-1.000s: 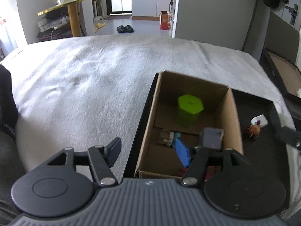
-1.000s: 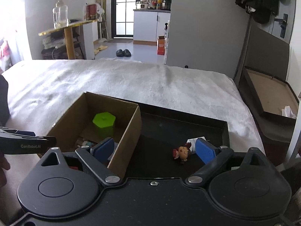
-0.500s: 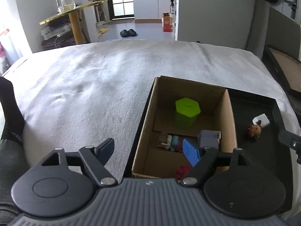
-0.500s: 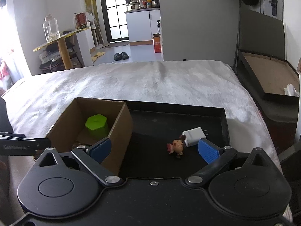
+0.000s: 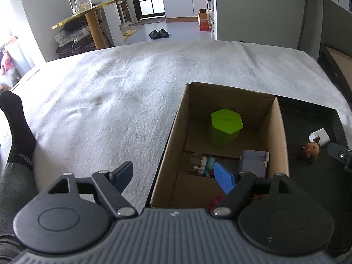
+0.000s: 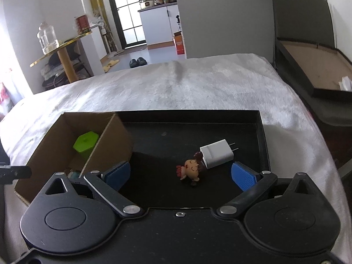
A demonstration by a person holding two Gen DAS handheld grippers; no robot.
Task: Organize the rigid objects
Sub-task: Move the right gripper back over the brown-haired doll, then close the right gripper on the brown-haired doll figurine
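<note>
A cardboard box (image 5: 281, 132) stands in the left of a black tray (image 6: 263, 136) on the bed. In the box are a green hexagonal container (image 5: 226, 127), a grey block (image 5: 254, 164) and a small figurine (image 5: 203, 165). On the tray floor lie a small doll figurine (image 6: 191, 170) and a white charger plug (image 6: 216, 154), touching. My right gripper (image 6: 179, 175) is open, its fingers either side of the doll, just short of it. My left gripper (image 5: 175, 176) is open and empty above the box's near left wall.
The white blanket (image 5: 110, 92) covers the bed around the tray. A leg in a black sock (image 5: 15, 118) lies at the left. A dark open case (image 6: 312, 74) stands off the bed's right side. A gold side table (image 6: 61, 50) is far left.
My right gripper has moved right and closer to the doll and charger, which now sit between its fingers. My left gripper has drawn back and up from the box.
</note>
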